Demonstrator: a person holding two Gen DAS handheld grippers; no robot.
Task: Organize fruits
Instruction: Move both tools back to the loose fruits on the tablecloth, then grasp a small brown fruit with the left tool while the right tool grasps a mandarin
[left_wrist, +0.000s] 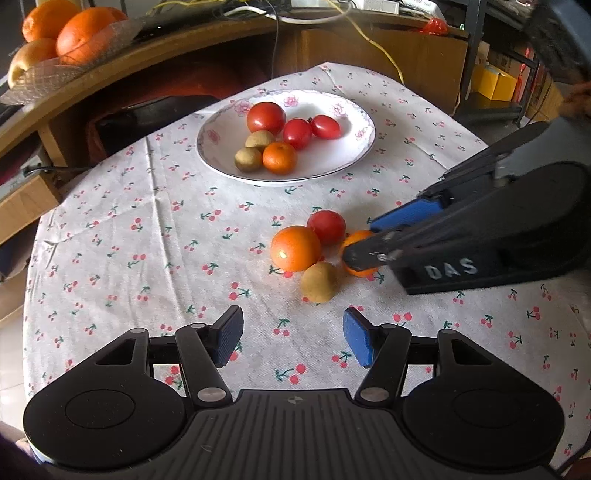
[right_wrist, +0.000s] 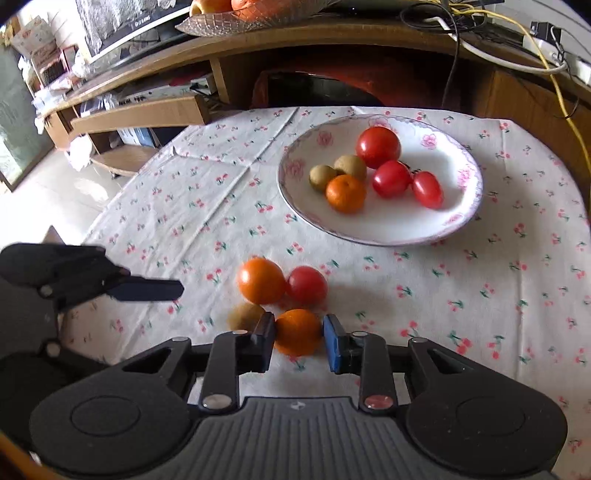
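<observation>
A white flowered plate (left_wrist: 332, 158) (right_wrist: 388, 221) at the back of the cherry-print table holds three tomatoes, two brown kiwis and a mandarin (left_wrist: 279, 157). In front of it lie a large orange (left_wrist: 295, 248) (right_wrist: 260, 280), a tomato (left_wrist: 327, 227) (right_wrist: 307, 285), a kiwi (left_wrist: 319, 282) (right_wrist: 245, 316) and a small orange (left_wrist: 360, 273) (right_wrist: 297, 332). My right gripper (right_wrist: 298, 334) (left_wrist: 364, 240) is low over the cloth, pads pressed on both sides of the small orange. Nearer than the kiwi, my left gripper (left_wrist: 293, 332) stands open and holds nothing.
A glass bowl of oranges (left_wrist: 74, 37) (right_wrist: 258, 14) sits on a curved wooden shelf (left_wrist: 221, 40) behind the table. Yellow and black cables (left_wrist: 380, 48) hang there. The table's left edge (left_wrist: 33, 258) drops to the floor. Bare cloth lies left of the fruit group.
</observation>
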